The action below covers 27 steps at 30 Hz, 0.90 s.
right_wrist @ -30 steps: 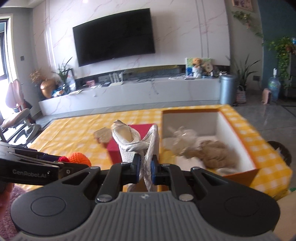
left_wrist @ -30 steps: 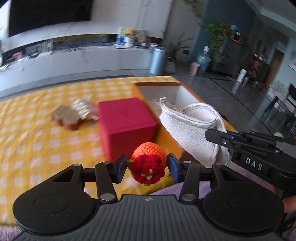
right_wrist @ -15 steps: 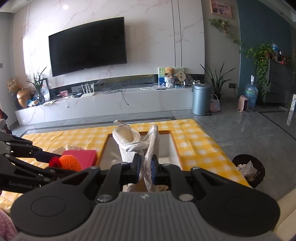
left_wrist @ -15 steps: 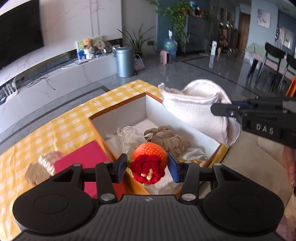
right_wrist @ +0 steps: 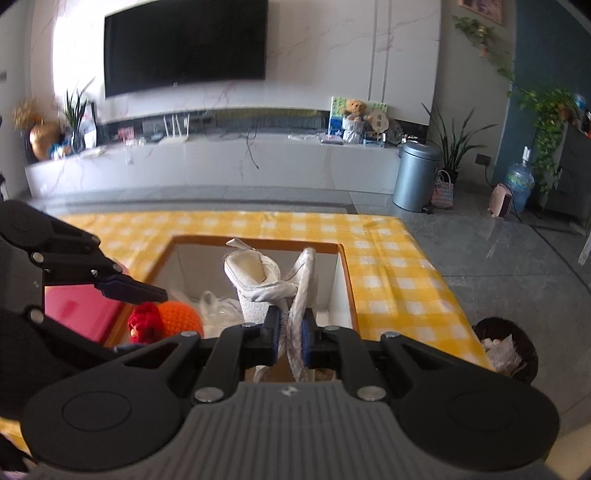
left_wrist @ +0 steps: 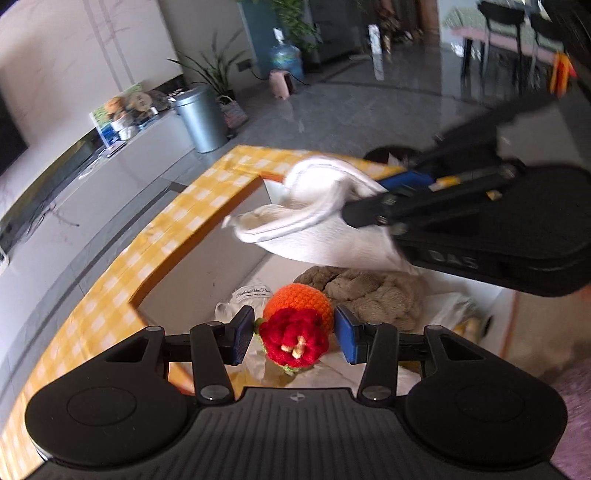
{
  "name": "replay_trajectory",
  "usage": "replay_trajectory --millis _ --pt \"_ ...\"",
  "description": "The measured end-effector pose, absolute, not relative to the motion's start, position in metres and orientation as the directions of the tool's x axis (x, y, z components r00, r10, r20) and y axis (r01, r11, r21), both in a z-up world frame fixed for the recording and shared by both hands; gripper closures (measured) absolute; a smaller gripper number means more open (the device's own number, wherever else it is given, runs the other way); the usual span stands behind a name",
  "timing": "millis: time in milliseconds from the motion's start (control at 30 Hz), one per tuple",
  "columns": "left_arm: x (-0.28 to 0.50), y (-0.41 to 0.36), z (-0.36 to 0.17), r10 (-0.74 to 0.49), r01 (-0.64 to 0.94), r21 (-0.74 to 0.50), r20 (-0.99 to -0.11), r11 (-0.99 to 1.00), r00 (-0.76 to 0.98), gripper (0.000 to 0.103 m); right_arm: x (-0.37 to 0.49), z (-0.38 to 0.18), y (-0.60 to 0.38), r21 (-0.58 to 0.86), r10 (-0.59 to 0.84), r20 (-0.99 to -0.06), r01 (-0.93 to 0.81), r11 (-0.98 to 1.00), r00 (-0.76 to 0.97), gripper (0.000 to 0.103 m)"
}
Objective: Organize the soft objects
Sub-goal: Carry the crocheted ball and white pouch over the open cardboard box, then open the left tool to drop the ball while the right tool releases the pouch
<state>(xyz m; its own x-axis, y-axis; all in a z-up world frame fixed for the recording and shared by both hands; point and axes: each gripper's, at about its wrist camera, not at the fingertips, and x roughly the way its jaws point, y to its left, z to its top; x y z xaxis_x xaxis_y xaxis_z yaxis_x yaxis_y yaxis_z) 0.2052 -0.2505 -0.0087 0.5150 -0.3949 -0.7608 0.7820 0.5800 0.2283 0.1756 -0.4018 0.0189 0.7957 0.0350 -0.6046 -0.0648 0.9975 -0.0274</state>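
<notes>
Over the box (left_wrist: 207,258), left fingers (left_wrist: 242,334) clamp crocheted fruit (left_wrist: 295,325); right fingers (right_wrist: 308,338) pinch towel (right_wrist: 258,280).

Crocheted toy (left_wrist: 295,325) above open box (left_wrist: 207,266), cloth (left_wrist: 317,221) beyond it; knitted bundle (left_wrist: 369,291) inside box

We were in a home living room: a large dark television (right_wrist: 184,46) hung on a marble-look wall above a long white media console (right_wrist: 207,162) that held a teddy bear (right_wrist: 354,120), a vase and small clutter. On the glossy grey floor (right_wrist: 498,258) we saw a lidded metal bin (right_wrist: 413,177), leafy houseplants (right_wrist: 452,144) and a water-cooler bottle (right_wrist: 519,181). A table under a yellow checked cloth (right_wrist: 391,266) stood in front, and the left wrist view took in dining chairs (left_wrist: 498,22) further back.
</notes>
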Motion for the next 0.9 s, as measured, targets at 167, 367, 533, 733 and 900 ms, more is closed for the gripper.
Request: replay_trajectory --millis 167,367,533,733,900 --pt "0.218 -0.262 -0.035 -0.36 0.802 0.275 -0.783 0.53 0.507 0.049 0.205 -0.002 -0.398 -0.082 0.035 -0.647 -0.115 0.99 0.762 0.093" --pt "0.229 -0.267 -0.056 -0.286 0.812 0.302 -0.827 0.5 0.484 0.048 0.226 -0.023 -0.392 -0.114 0.031 -0.686 -0.15 0.982 0.727 0.093" --pt "0.235 -0.266 -0.064 -0.242 0.796 0.308 -0.842 0.521 0.483 0.043 0.24 -0.031 -0.394 -0.116 0.019 -0.714 -0.144 0.983 0.7 0.088" --pt "0.231 -0.262 -0.057 -0.264 0.795 0.298 -0.832 0.528 0.487 0.032 0.243 -0.029 -0.392 -0.141 -0.018 -0.702 -0.113 0.984 0.712 0.069" --pt "0.221 -0.255 -0.042 -0.307 0.798 0.29 -0.811 0.528 0.498 0.027 0.235 -0.016 -0.391 -0.146 -0.028 -0.684 -0.098 0.984 0.729 0.054"
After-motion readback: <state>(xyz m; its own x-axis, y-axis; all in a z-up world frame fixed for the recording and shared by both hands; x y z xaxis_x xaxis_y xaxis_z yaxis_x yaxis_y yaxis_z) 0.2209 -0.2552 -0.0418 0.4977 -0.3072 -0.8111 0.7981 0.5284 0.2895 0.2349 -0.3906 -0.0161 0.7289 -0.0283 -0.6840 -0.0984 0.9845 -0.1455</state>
